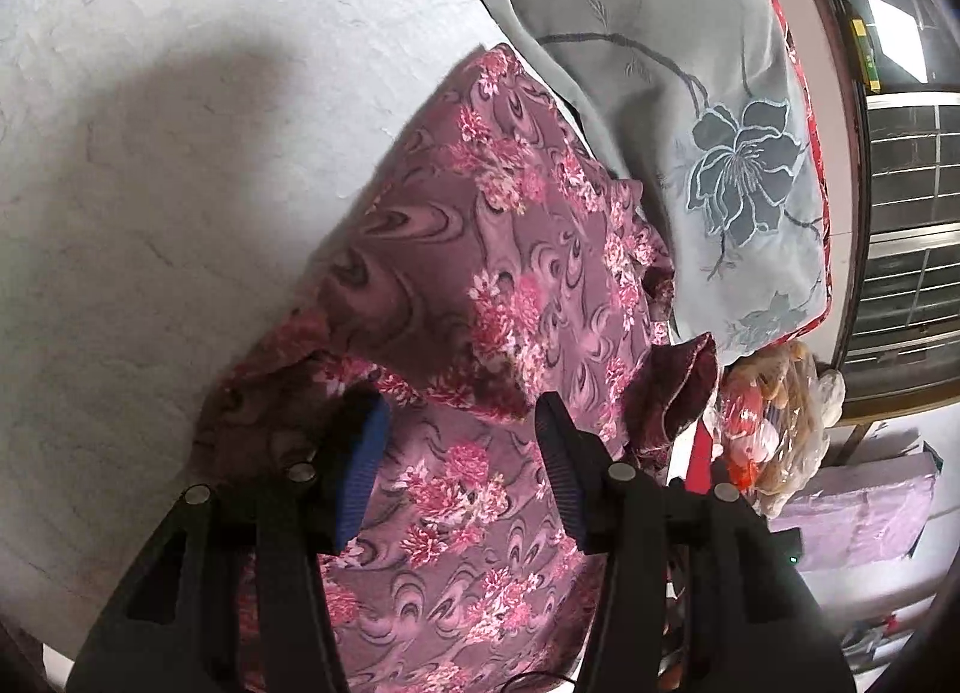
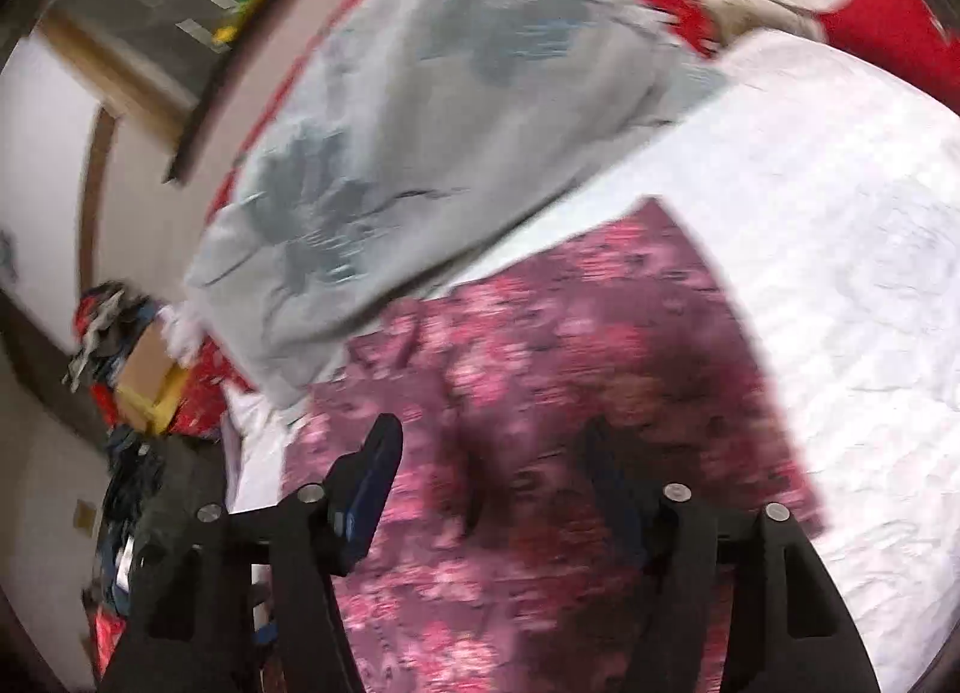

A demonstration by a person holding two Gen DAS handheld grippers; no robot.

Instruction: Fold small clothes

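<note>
A maroon garment with pink flowers (image 1: 480, 273) lies on a white bedsheet (image 1: 180, 123), its upper part folded over the lower part. My left gripper (image 1: 459, 423) is open just above the garment, near the fold edge, holding nothing. In the blurred right wrist view the same garment (image 2: 540, 363) lies on the white sheet (image 2: 840, 273). My right gripper (image 2: 492, 453) is open above it, holding nothing.
A grey pillow with a dark flower print (image 1: 690, 123) lies against the garment's far side; it also shows in the right wrist view (image 2: 420, 123). A plastic bag with things in it (image 1: 774, 411) sits off the bed edge. Piled clothes and a cardboard box (image 2: 144, 381) lie beside the bed.
</note>
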